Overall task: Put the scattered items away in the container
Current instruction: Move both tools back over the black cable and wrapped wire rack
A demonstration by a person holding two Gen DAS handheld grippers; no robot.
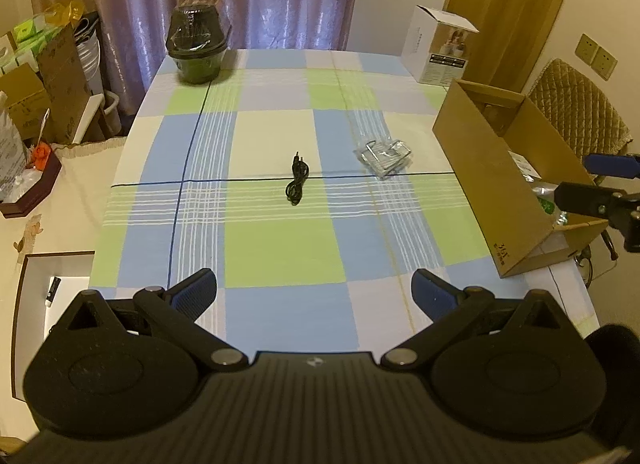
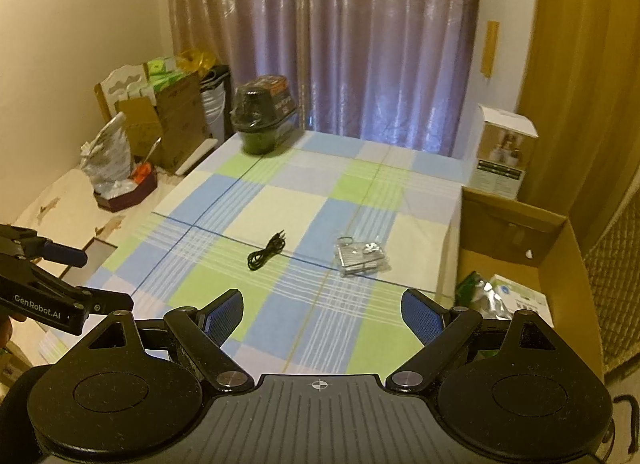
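Note:
A coiled black cable [image 1: 296, 181] [image 2: 266, 252] lies mid-table on the checked cloth. To its right rests a clear plastic packet with metal parts [image 1: 384, 157] [image 2: 361, 256]. An open cardboard box [image 1: 480, 168] [image 2: 568, 240] stands at the table's right edge, with several packets [image 2: 506, 298] inside. My left gripper [image 1: 314, 296] hovers open over the near edge, nothing between its blue pads. My right gripper [image 2: 322, 314] is open too, empty, near the box's front corner. In the left wrist view the right gripper [image 1: 592, 180] shows beside the box.
A dark wrapped bowl-shaped container [image 1: 198, 46] [image 2: 262, 118] sits at the table's far left corner. A white product box [image 1: 438, 50] [image 2: 502, 152] stands far right. Boxes, bags and a side surface [image 1: 24, 168] crowd the left; a padded chair [image 1: 580, 112] is behind the cardboard box.

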